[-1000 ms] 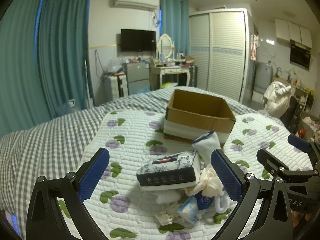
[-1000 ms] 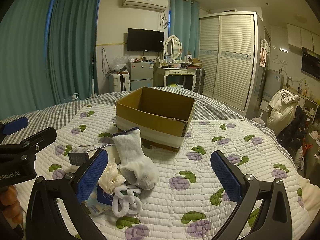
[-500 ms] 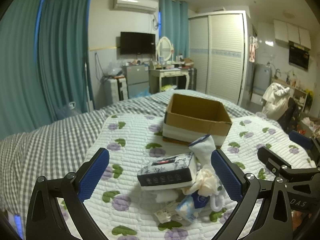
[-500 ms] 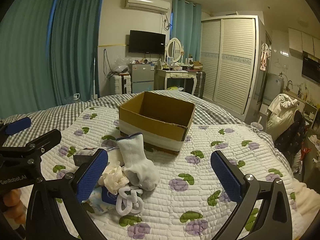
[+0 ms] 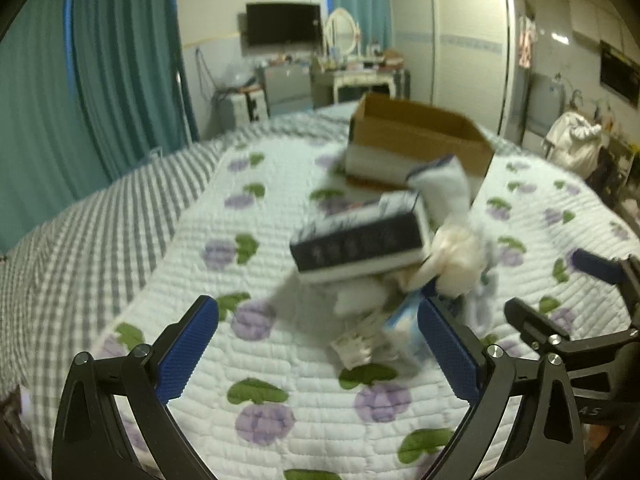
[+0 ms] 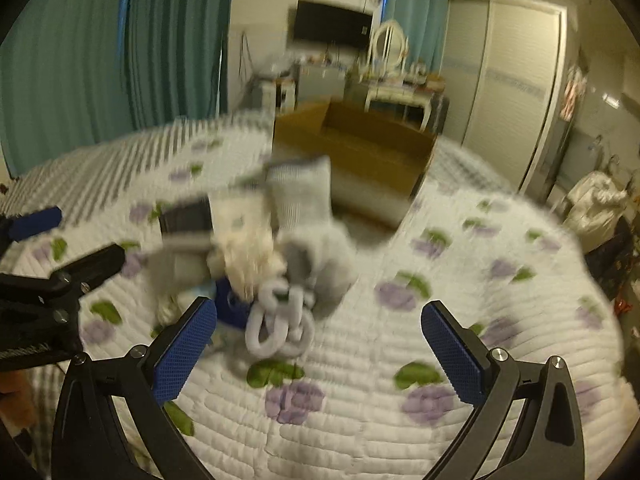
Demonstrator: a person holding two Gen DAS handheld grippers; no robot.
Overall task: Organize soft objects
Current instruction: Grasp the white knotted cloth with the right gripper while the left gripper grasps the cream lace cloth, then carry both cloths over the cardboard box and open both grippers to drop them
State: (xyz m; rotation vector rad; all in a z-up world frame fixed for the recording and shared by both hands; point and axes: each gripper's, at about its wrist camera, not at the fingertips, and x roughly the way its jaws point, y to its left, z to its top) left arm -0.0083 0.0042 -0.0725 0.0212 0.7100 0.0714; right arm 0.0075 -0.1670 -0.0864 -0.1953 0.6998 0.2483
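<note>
Pile of soft things sits mid-quilt [image 5: 280,360] on the bed, just in front of your two claws. White sock [image 6: 304,200] stands up at the back of the pile, close to the cardboard box [image 5: 416,140] behind it. Cream puff [image 5: 460,256] lies beside the sock, touching a dark patterned packet [image 5: 360,240] that rests tilted on top of the heap. White looped cord [image 6: 280,320] lies at the near edge, next to something blue; both views are blurred, so finer detail is unreadable. Your left claw [image 5: 318,352] is spread wide, holding nothing, low over the quilt. Your right claw [image 6: 320,352] is likewise spread wide and empty, the cord just ahead of its left finger.
</note>
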